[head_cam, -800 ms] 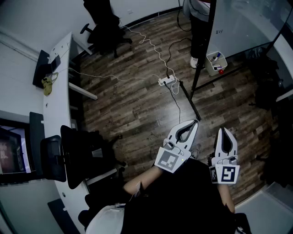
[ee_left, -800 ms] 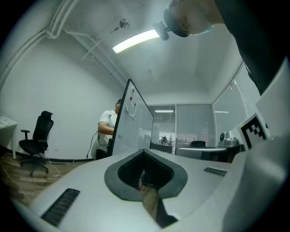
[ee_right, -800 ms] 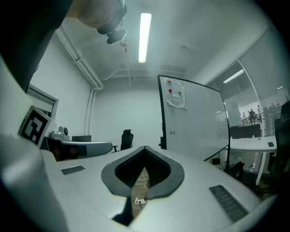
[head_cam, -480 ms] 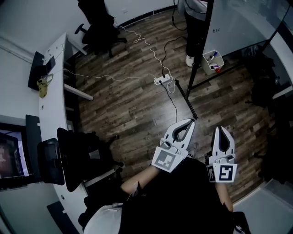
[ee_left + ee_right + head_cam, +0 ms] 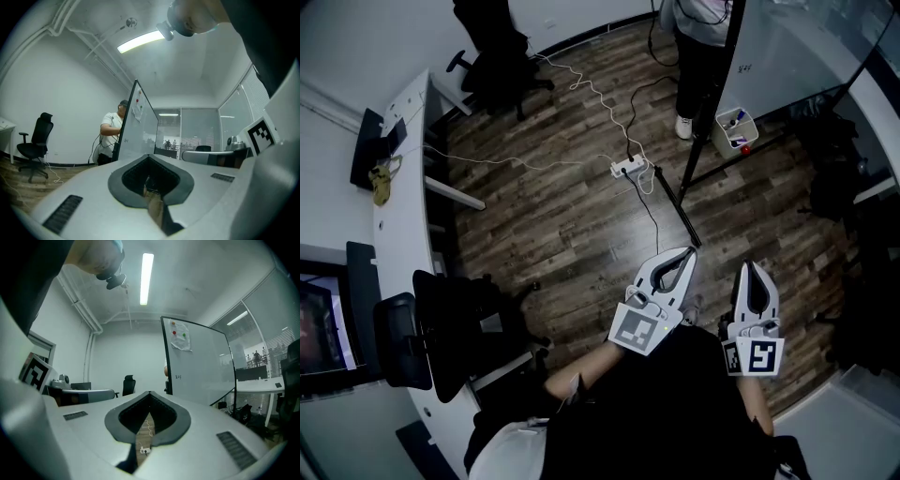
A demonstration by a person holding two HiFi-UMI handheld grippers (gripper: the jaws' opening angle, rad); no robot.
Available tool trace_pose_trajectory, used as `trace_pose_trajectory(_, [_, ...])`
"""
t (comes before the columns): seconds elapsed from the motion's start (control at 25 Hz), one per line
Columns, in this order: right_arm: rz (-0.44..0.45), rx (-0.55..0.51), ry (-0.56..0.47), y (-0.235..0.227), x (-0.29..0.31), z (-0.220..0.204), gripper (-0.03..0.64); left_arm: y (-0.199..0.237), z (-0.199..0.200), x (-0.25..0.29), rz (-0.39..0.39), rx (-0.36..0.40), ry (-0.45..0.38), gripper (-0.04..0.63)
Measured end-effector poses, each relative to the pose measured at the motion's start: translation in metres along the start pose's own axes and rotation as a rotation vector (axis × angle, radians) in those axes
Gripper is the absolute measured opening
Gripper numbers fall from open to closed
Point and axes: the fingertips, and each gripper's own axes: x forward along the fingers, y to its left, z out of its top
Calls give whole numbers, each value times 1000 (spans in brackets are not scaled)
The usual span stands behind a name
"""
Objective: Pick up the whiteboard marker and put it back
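A: Grippers?
B: The left gripper [image 5: 684, 253] and right gripper [image 5: 753, 269] are both clenched, tips touching, nothing in either. Their own views confirm it.

A: Marker?
B: It's in a white tub [image 5: 739, 139] at 1 o'clock from the grippers, well apart, at the foot of the whiteboard [image 5: 797, 47]. There's a blue-capped stick that looks like the marker [image 5: 732, 120], plus something red at the tub's edge. Too small to tell more.

A: Anything in the way?
B: The board's black stand foot [image 5: 680, 204] lies on the wood floor at 12 o'clock, just off the left gripper's tip. A power strip [image 5: 626, 169] with a white cable [image 5: 581, 89] is at 11. A person [image 5: 698, 47] stands at 12, beside the board and near the tub. There's a curved desk [image 5: 403, 187] at 9 and a black chair [image 5: 492, 56] at 11.

A: Do the views differ?
B: Only the head view shows the tub. The left gripper view has the person at the board's edge, the chair at 9 and a glass wall behind. The right gripper view shows a paper [image 5: 180, 341] on the board at 1 o'clock, with red and green dots on it. The strip shows through the gap low between its jaws.
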Motion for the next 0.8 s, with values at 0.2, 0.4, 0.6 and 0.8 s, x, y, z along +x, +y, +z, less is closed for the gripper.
trace_pose_trajectory(0.2, [-25,-5,3,9,5,-4,14,13,0,-6,-18,-6,-2,0])
trace_pose_trajectory(0.4, [-56,-16,11,15,7,-10,14,22,-2,-8,-45,-2,3,0])
trace_pose_trajectory(0.6, [-71,-21,24,18,8,-12,14,25,-3,-8,-56,-19,6,0])
trace_pose_trajectory(0.8, [-80,-16,33,12,13,-14,14,26,-4,2,-65,-24,11,0])
